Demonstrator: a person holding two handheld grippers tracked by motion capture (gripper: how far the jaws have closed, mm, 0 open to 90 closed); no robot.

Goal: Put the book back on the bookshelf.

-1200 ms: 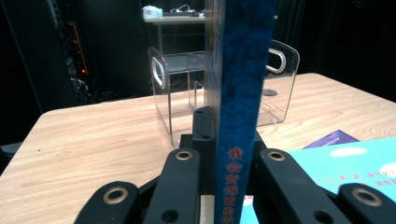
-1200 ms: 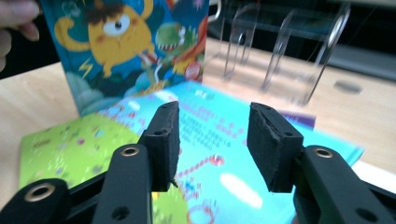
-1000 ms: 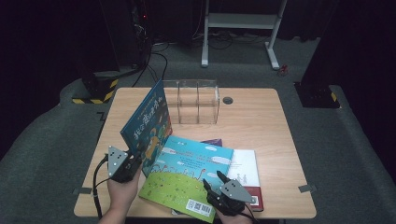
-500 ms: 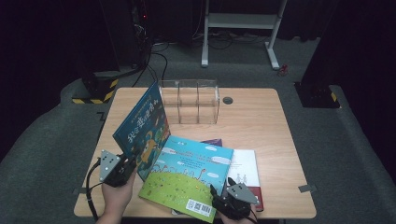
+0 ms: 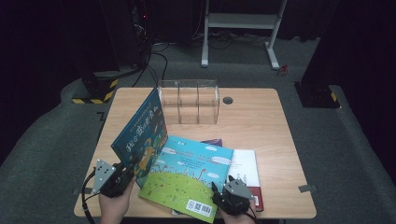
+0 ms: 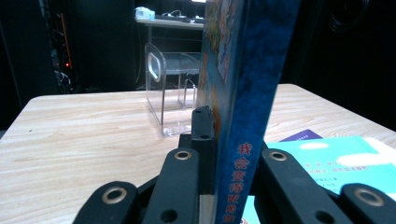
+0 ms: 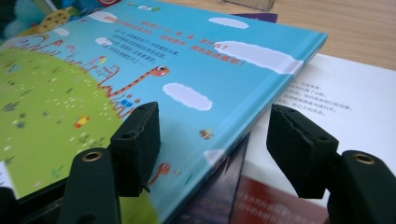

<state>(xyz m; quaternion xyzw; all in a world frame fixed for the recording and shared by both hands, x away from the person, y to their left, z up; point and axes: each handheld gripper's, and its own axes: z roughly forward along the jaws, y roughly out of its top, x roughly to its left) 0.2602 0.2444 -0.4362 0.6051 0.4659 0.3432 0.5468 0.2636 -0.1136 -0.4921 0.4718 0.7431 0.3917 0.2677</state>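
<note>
A dark blue picture book point(image 5: 140, 135) stands tilted on its edge at the table's left. My left gripper point(image 5: 127, 173) is shut on its lower corner; in the left gripper view the jaws point(image 6: 233, 140) clamp the spine point(image 6: 247, 116). A turquoise and green book point(image 5: 187, 179) lies flat at the front centre. My right gripper point(image 5: 218, 195) is at its near right corner, open. In the right gripper view the right gripper point(image 7: 217, 140) has just been closing a little. The turquoise book's point(image 7: 154, 60) edge lies between the pads, untouched.
A white-backed book point(image 5: 245, 165) lies under the turquoise one on its right, and a purple book point(image 5: 212, 141) peeks out behind. A clear plastic divider rack point(image 5: 189, 100) stands at the back centre of the wooden table point(image 5: 261, 121), beside a black grommet point(image 5: 228, 100).
My left hand has drawn the upright blue book a little to the left and toward the table's near edge. The right gripper has stayed at the turquoise book's corner.
</note>
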